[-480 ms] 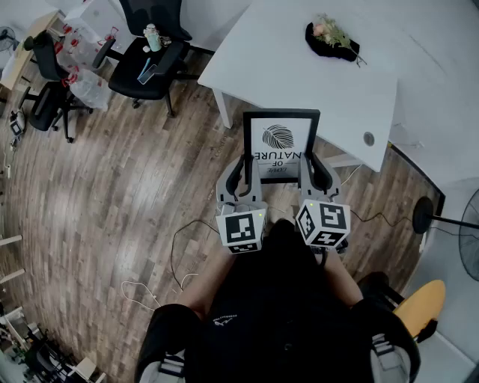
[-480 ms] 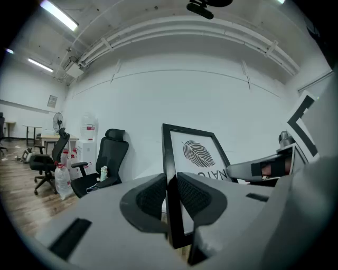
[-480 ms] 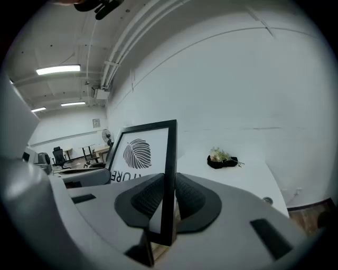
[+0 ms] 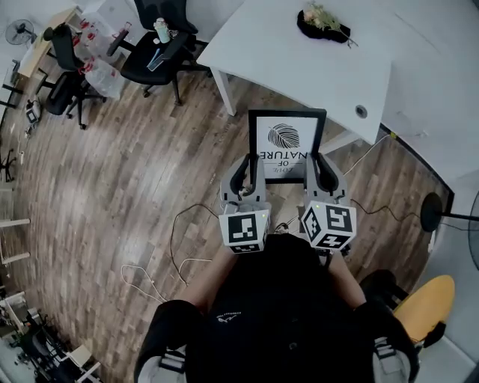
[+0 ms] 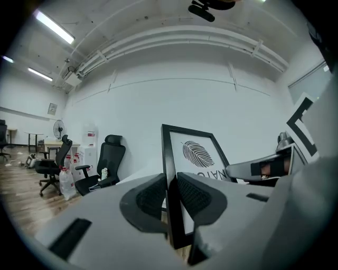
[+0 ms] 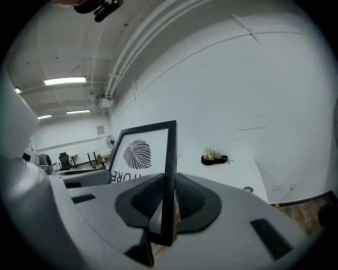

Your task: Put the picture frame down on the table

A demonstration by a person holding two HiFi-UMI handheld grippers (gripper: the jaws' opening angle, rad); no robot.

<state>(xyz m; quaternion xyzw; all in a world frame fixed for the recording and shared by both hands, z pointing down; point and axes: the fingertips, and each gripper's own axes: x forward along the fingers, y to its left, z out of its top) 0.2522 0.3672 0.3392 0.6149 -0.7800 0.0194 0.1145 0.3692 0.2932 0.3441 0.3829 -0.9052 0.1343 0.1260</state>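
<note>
A black picture frame (image 4: 287, 144) with a leaf print and lettering hangs in the air above the wood floor, just short of the white table (image 4: 314, 63). My left gripper (image 4: 249, 170) is shut on the frame's left edge (image 5: 170, 184). My right gripper (image 4: 316, 169) is shut on its right edge (image 6: 169, 179). In the left gripper view the dark pads (image 5: 150, 198) press both faces of the black rim. In the right gripper view the frame (image 6: 145, 153) stands upright with the table (image 6: 237, 176) behind it.
A dark dish with dried flowers (image 4: 323, 22) lies at the table's far side, and a round cable hole (image 4: 361, 111) sits near its right corner. Black office chairs (image 4: 159, 52) stand at the upper left. Cables (image 4: 179, 239) trail over the floor. A yellow chair (image 4: 421, 305) is at the lower right.
The frame and both grippers sit slightly higher in the head view and closer to the table's near edge. Both grips are unchanged.
</note>
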